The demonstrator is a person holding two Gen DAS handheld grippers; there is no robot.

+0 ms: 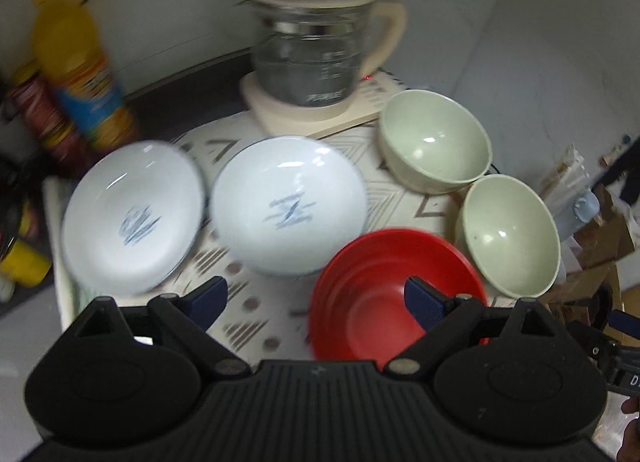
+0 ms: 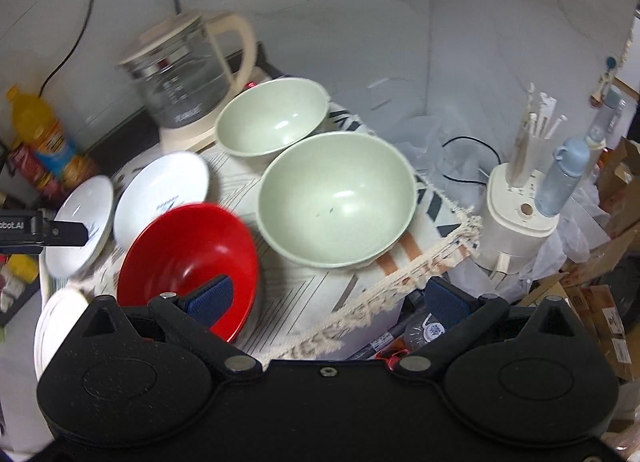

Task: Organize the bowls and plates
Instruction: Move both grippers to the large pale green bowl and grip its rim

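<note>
The left gripper [image 1: 316,300] hangs wide-jawed over the red bowls [image 1: 384,294]. Two white plates [image 1: 132,209] lie left; two green bowls [image 1: 434,139] sit right.

Motion blur softened the two white plates [image 1: 132,213] [image 1: 288,203], so their blue centre marks were unreadable. The orange bottle [image 1: 80,69] at left was smeared, its label illegible. The printing on the glass kettle [image 1: 316,49] was too blurred to read. The near rim of the red bowl [image 1: 384,294] was hidden behind the left gripper [image 1: 316,296], whose right finger covered part of the bowl's inside. In the right wrist view, a white stack [image 2: 56,326] at lower left was cut off by the right gripper's [image 2: 328,298] body, and the boxes [image 2: 608,318] at far right ran past the edge.
</note>
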